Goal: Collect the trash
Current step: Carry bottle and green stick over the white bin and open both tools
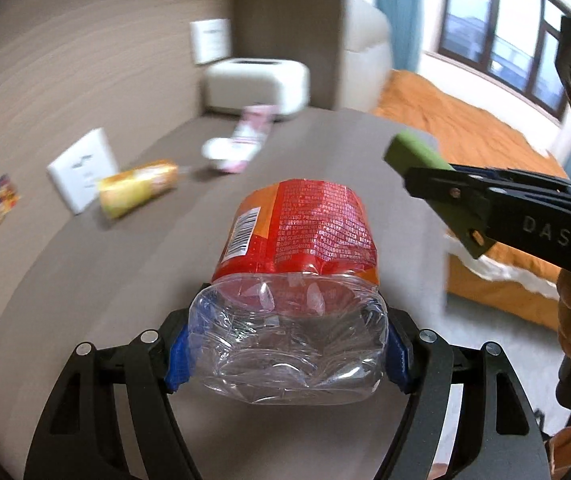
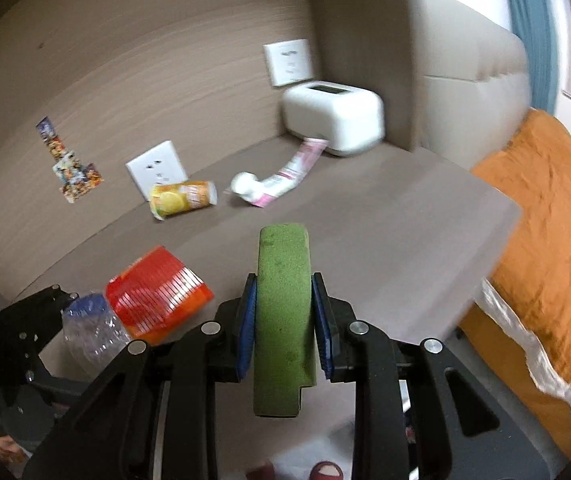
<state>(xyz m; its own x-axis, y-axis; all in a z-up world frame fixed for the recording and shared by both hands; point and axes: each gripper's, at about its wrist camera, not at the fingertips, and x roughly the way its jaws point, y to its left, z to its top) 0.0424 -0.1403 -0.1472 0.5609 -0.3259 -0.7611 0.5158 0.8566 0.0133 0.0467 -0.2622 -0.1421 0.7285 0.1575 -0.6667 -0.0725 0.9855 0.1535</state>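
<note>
My left gripper (image 1: 287,354) is shut on a crushed clear plastic bottle (image 1: 289,344) with a red and orange label, held above the brown table; the bottle also shows in the right wrist view (image 2: 153,300). My right gripper (image 2: 283,326) is shut on a flat green sponge-like piece (image 2: 283,312), which also shows in the left wrist view (image 1: 415,152). On the table farther back lie a yellow snack wrapper (image 2: 183,198) and a pink and white tube with crumpled tissue (image 2: 281,178).
A white box-shaped appliance (image 2: 335,118) stands at the table's back corner. White wall sockets (image 2: 157,168) sit low on the brown wall. A bed with an orange cover (image 2: 545,216) lies right of the table (image 2: 405,220). A white plastic bag edge (image 2: 525,352) hangs by the bed.
</note>
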